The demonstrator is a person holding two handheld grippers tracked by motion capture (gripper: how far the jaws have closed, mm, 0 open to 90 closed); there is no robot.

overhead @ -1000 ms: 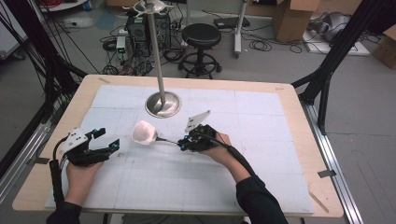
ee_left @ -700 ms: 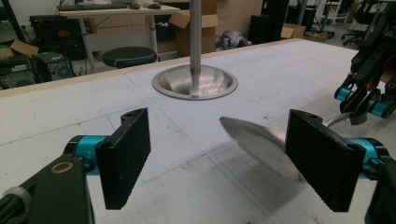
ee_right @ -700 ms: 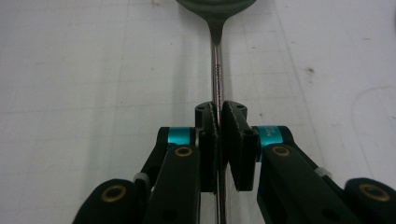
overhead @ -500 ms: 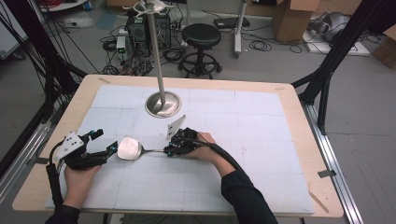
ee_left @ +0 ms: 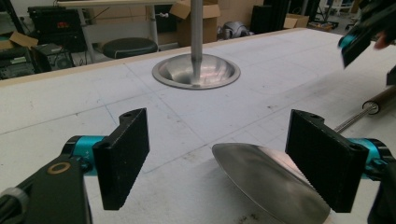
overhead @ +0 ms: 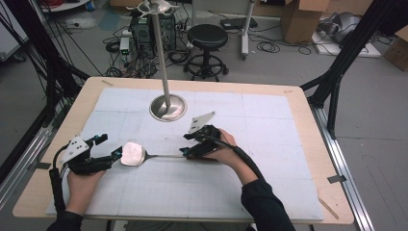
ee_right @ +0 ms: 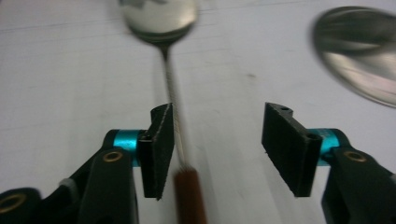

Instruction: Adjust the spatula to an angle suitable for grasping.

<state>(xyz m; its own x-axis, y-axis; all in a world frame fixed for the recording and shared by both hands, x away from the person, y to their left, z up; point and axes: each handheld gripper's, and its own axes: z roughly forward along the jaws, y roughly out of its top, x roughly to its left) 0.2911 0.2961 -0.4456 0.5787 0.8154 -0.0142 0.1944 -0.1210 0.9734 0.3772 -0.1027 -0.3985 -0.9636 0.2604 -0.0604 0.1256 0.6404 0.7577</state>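
Right gripper (ee_right: pixel 217 149) has its jaws just sprung apart, and the ladle (ee_right: pixel 161 18) lies loose between them, thin shaft hard by the left-hand jaw, brown grip (ee_right: pixel 189 196) down at the jaws' root. Left gripper (ee_left: pixel 229 161) stands wide too, gripping nothing, the ladle's bowl (ee_left: pixel 266 179) on the white mat just inside its right-hand jaw. That view alone gives the bowl's polished hollow up close; the high view lays out the whole ladle (overhead: pixel 144 155) stretched from left gripper (overhead: pixel 107 147) to right gripper (overhead: pixel 188 144). Beyond the jaws stands a steel pole on a domed base (overhead: pixel 167 107). Pale wooden bench (overhead: pixel 308 125), black stool (overhead: pixel 208 36), cartons and cables behind.
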